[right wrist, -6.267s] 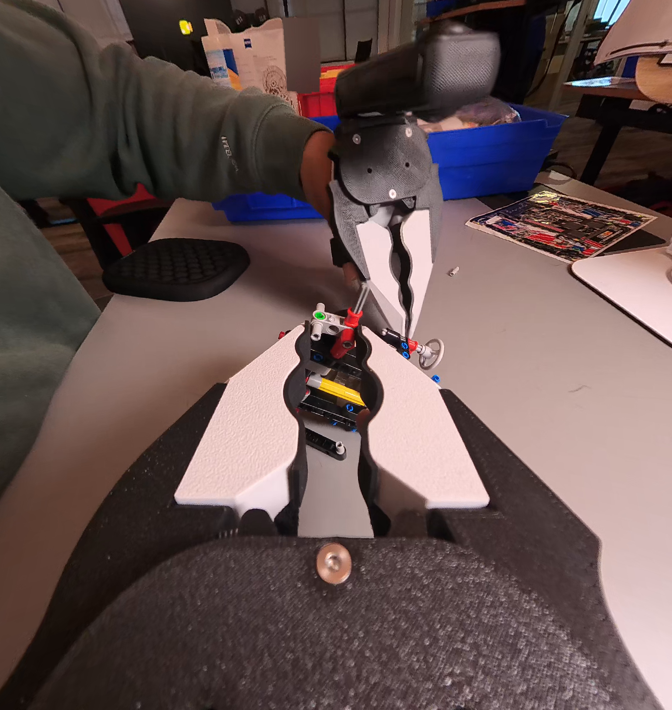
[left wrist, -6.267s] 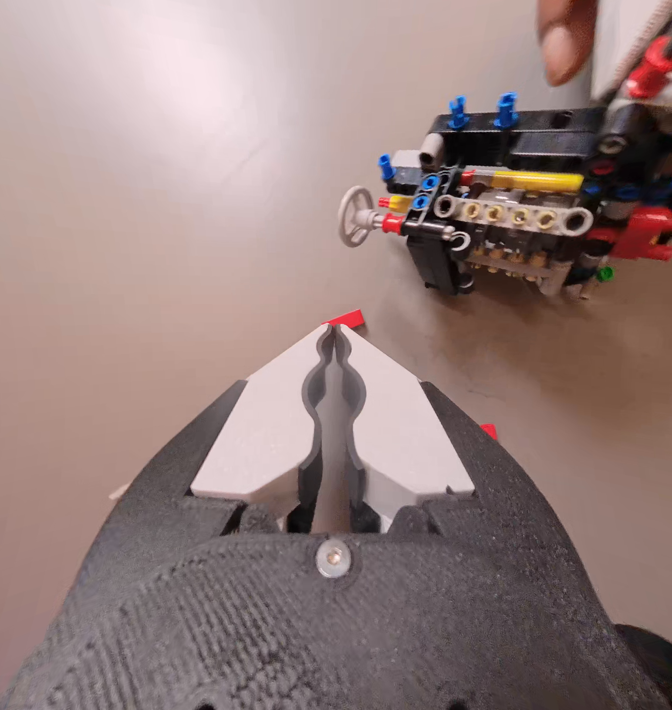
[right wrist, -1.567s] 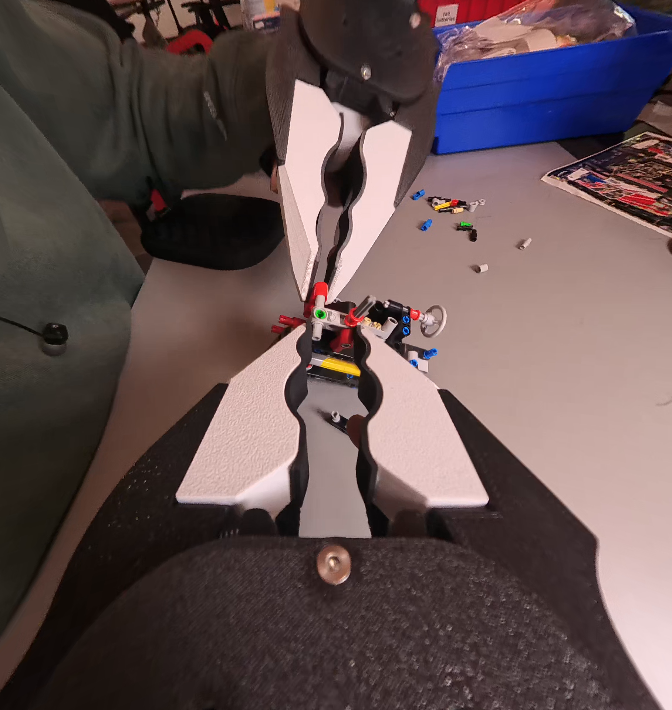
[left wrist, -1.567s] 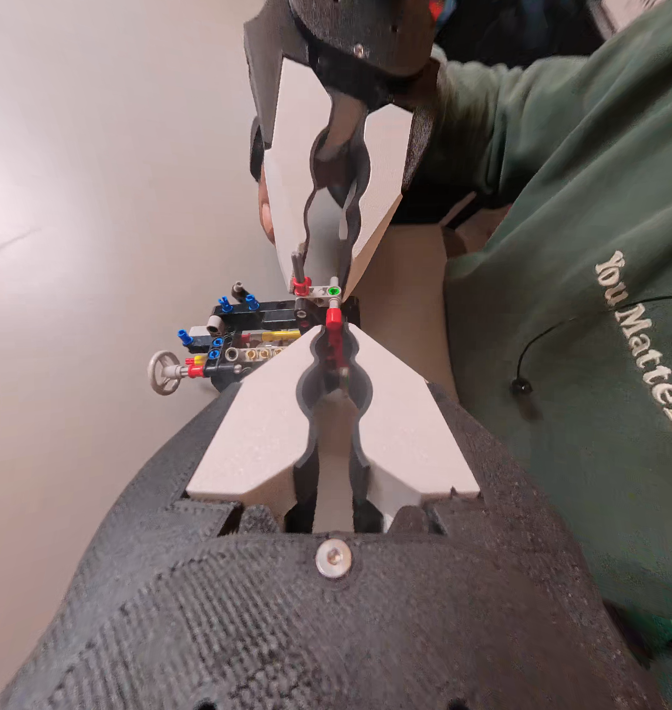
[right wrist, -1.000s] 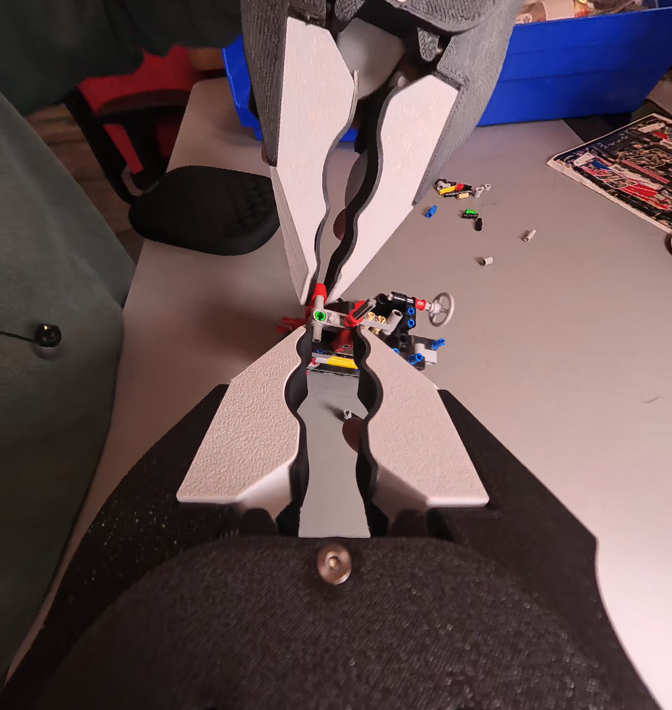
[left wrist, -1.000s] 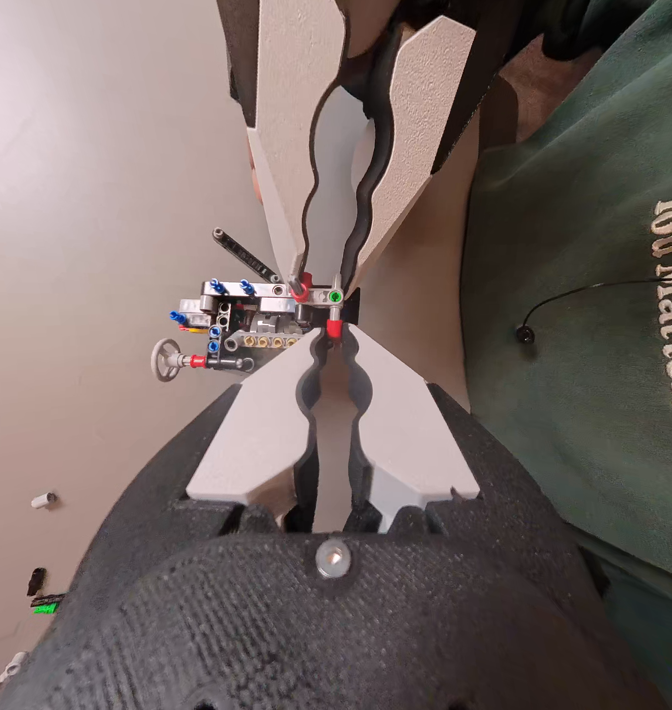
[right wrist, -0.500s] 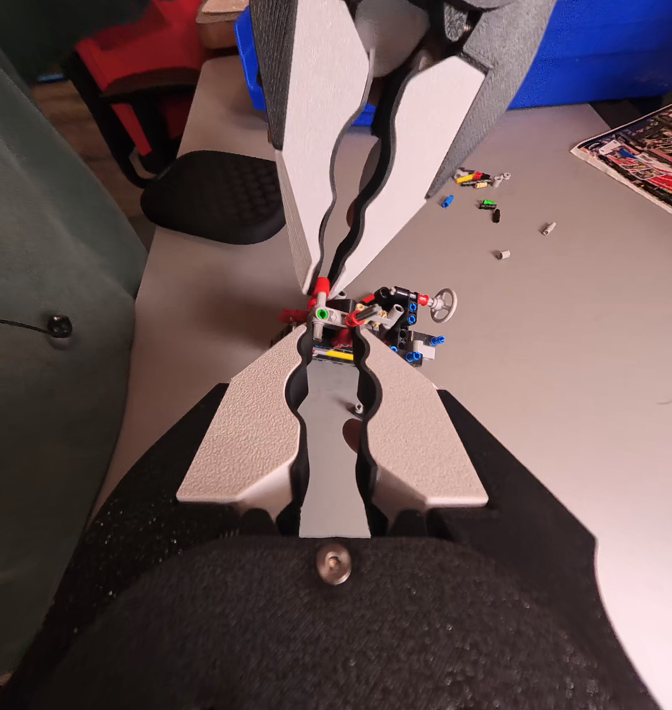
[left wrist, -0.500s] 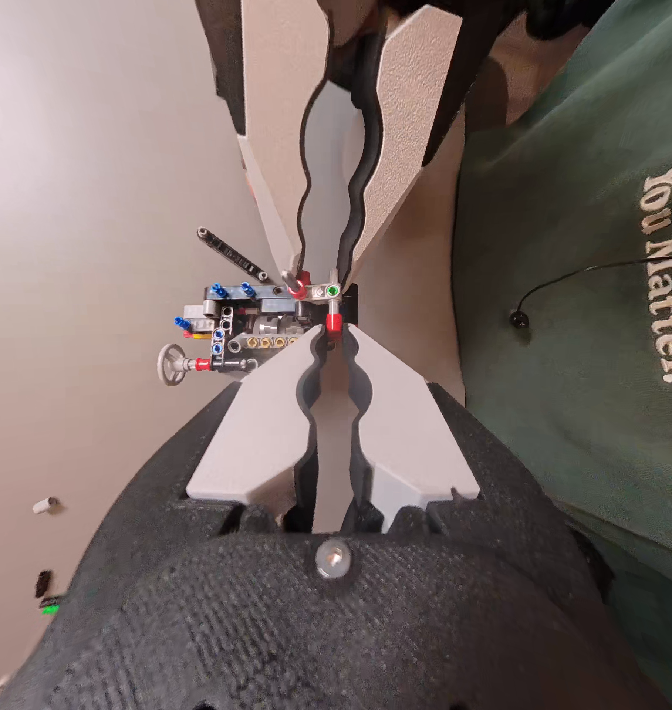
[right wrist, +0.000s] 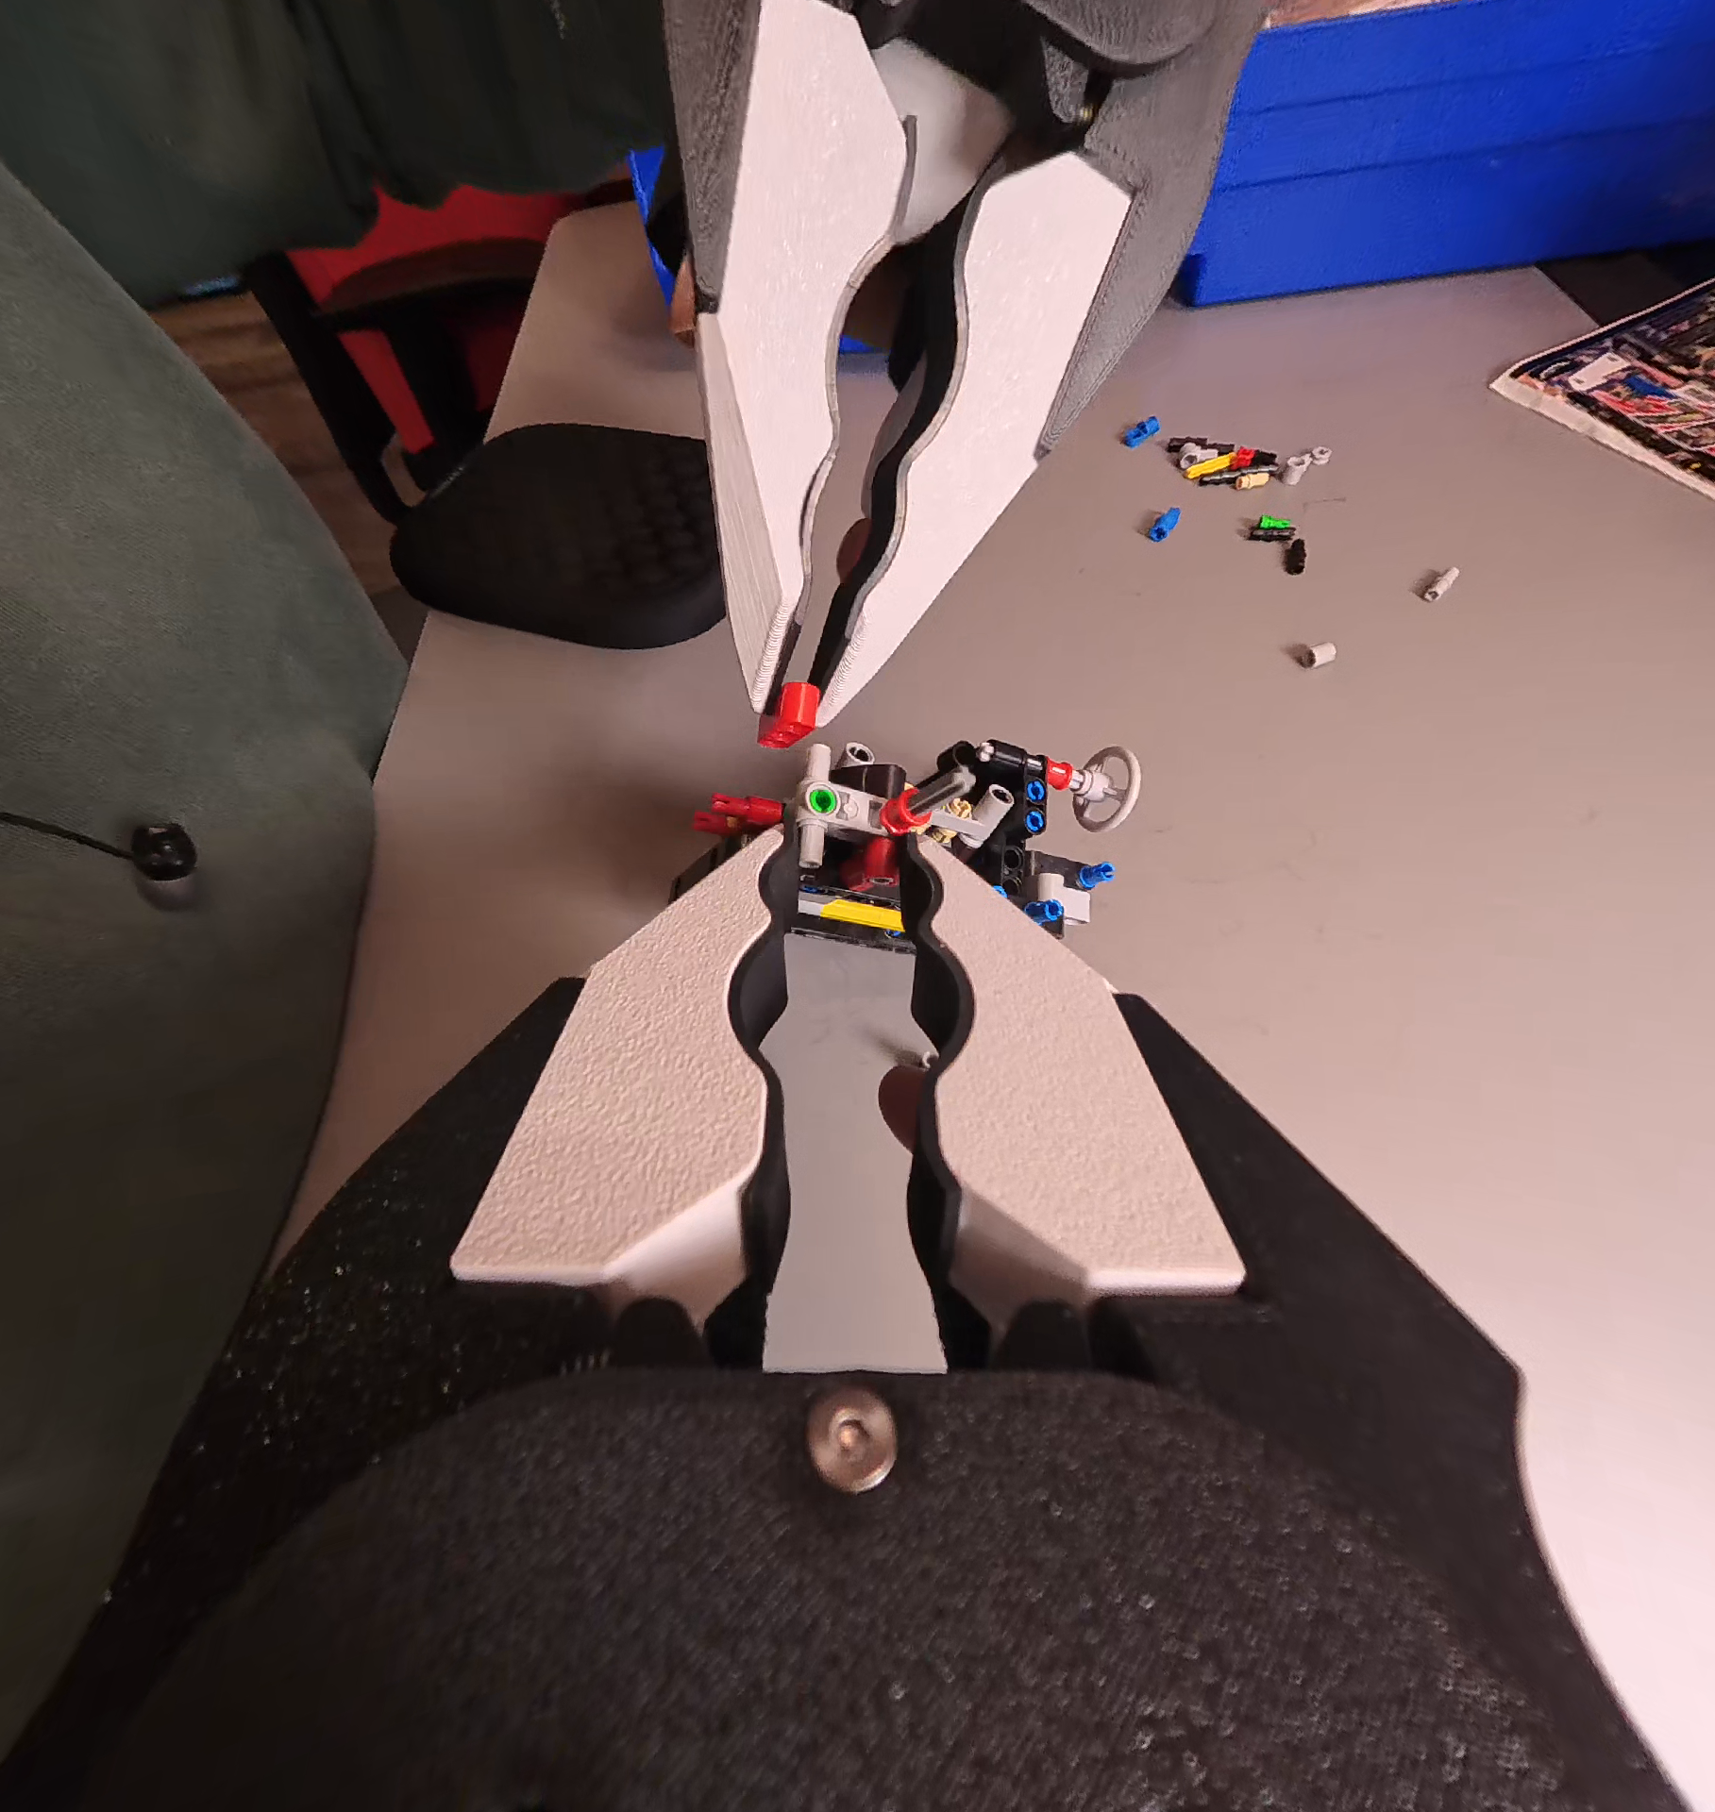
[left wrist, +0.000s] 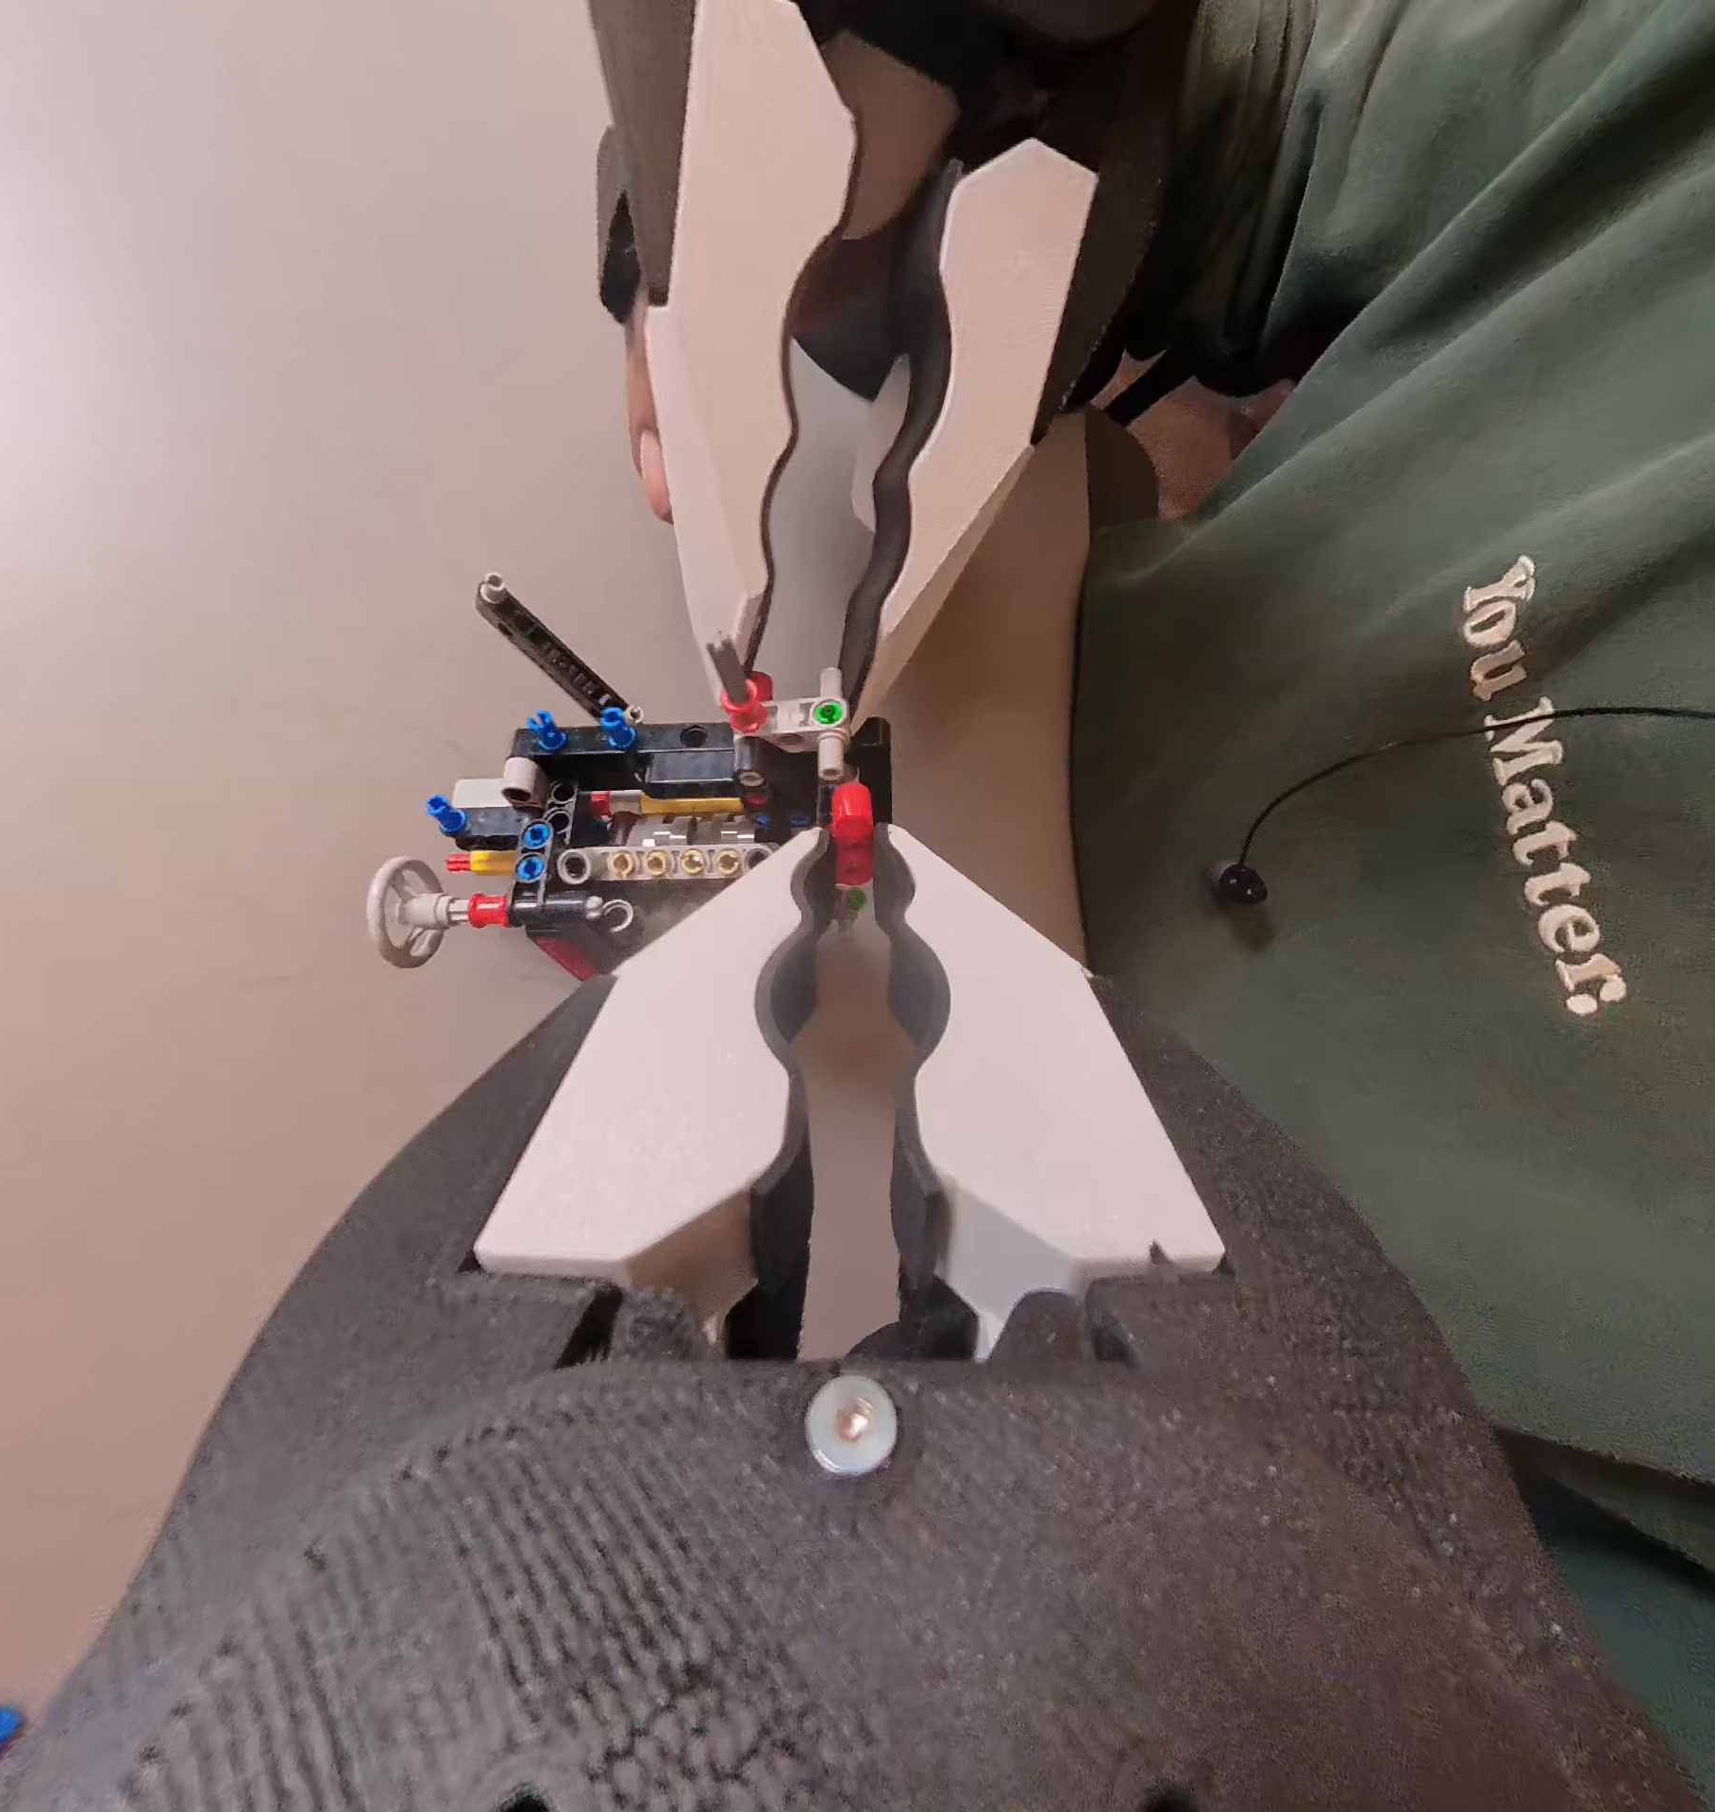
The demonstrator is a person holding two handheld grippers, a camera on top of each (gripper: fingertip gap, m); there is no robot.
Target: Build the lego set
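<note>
The part-built lego model (left wrist: 637, 784), black and grey with blue pins and a grey steering wheel (left wrist: 402, 912), is by the near table edge. My right gripper (right wrist: 848, 853) is shut on its end, the tips either side of a grey connector (right wrist: 838, 809) with a green pin. In the left wrist view the right gripper (left wrist: 794, 686) comes down from above. My left gripper (left wrist: 848, 848) is shut on a small red piece (left wrist: 848, 833). In the right wrist view the left gripper (right wrist: 804, 701) holds that red piece (right wrist: 789, 714) just above the connector's upright grey pin, a little apart.
Several loose small pieces (right wrist: 1226, 461) lie on the grey table (right wrist: 1422, 981), with a blue bin (right wrist: 1471, 147) and an instruction booklet (right wrist: 1667, 392) behind. A black pad (right wrist: 559, 539) lies far left. A thin black beam (left wrist: 549, 642) lies beyond the model. A green sweatshirt (left wrist: 1422, 588) is close. The tips of both grippers are at nearly the same place.
My left gripper brought the red piece to the model that my right gripper holds. In the last half second it has drawn back slightly, so a small gap shows between piece and connector.
</note>
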